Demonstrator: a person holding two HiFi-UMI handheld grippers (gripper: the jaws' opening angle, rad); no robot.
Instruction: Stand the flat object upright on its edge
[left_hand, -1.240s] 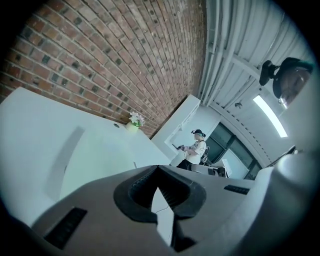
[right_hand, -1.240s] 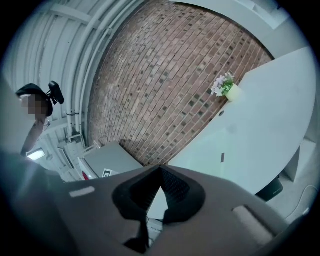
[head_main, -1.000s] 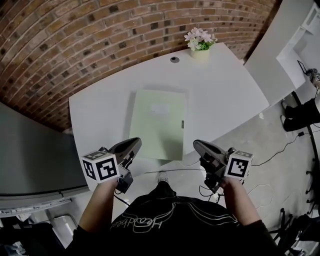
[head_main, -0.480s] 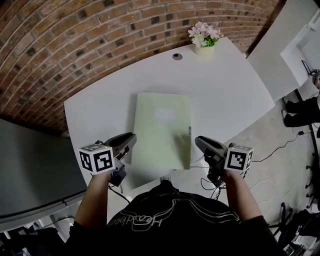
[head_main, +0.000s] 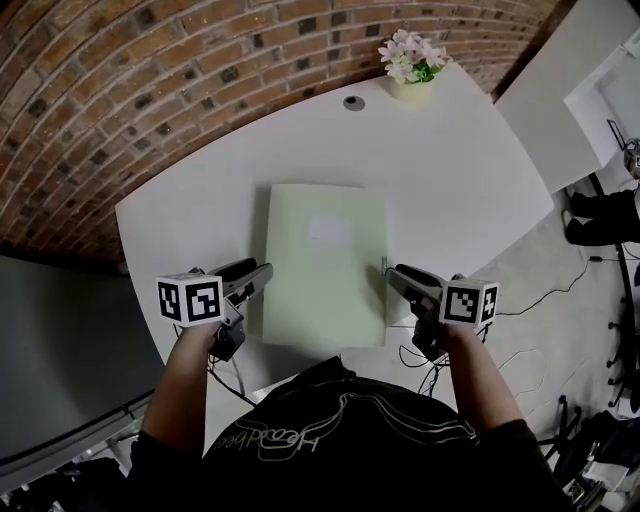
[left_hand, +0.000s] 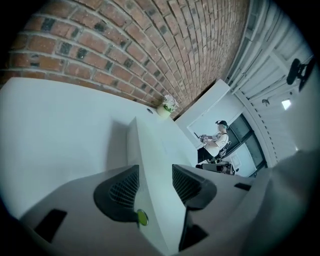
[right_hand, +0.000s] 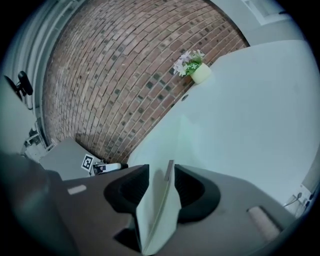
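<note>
A pale green flat folder (head_main: 325, 262) lies flat on the white table (head_main: 460, 170), its long sides running away from me. My left gripper (head_main: 262, 275) is at the folder's left edge near the front. In the left gripper view the folder's edge (left_hand: 150, 145) runs between the opening jaws of the left gripper (left_hand: 155, 182), and a gap shows on one side. My right gripper (head_main: 392, 275) is at the folder's right front corner. In the right gripper view that corner (right_hand: 159, 210) stands between the right gripper's (right_hand: 162, 182) opening jaws, and neither pad presses on it.
A small pot of flowers (head_main: 412, 62) and a round cable grommet (head_main: 353, 102) sit at the table's far edge, with a brick wall behind. A grey surface (head_main: 60, 340) lies to the left. Cables (head_main: 520, 310) trail on the floor to the right. A person (left_hand: 216, 140) stands far off.
Both grippers have moved forward from the table's near edge to the folder's left and right sides. The folder has not visibly shifted on the table.
</note>
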